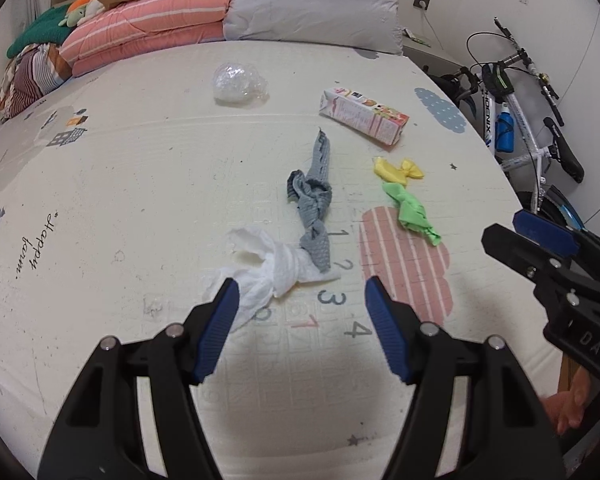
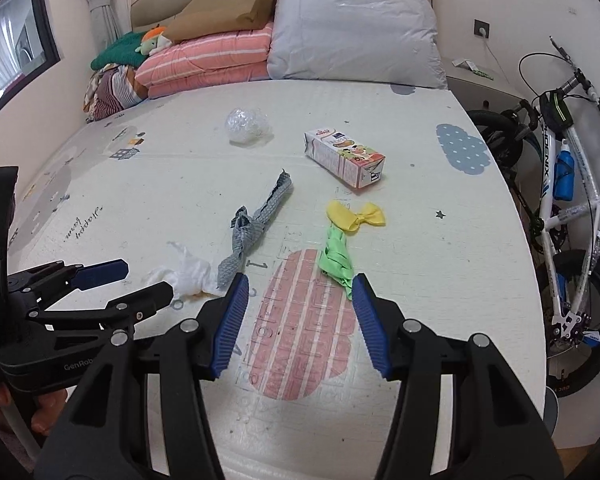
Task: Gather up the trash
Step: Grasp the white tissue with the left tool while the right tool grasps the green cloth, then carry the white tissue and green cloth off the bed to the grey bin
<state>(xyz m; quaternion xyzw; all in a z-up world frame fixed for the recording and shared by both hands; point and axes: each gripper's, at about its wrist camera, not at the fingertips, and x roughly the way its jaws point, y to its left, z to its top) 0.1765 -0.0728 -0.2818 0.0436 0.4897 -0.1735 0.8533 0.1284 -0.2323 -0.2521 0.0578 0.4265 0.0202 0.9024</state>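
Trash lies on a play mat [image 1: 140, 200]: a crumpled white tissue [image 1: 268, 268], a twisted grey cloth [image 1: 314, 204], a yellow wrapper [image 1: 396, 170], a green wrapper [image 1: 410, 210], a pink carton [image 1: 364, 114] and a clear plastic ball [image 1: 240, 82]. My left gripper [image 1: 302, 298] is open and empty, its left finger beside the tissue. My right gripper [image 2: 300, 294] is open and empty, its right finger by the green wrapper [image 2: 336, 258]. The right wrist view also shows the tissue [image 2: 188, 276], grey cloth [image 2: 256, 226], yellow wrapper [image 2: 352, 214], carton [image 2: 344, 158], plastic ball [image 2: 248, 124] and left gripper [image 2: 136, 284].
Folded pink bedding [image 1: 152, 24] and a grey pillow [image 1: 312, 0] are stacked at the mat's far edge. A white bicycle [image 2: 568, 200] stands off the mat's right edge. The right gripper [image 1: 512, 232] shows at the right of the left wrist view.
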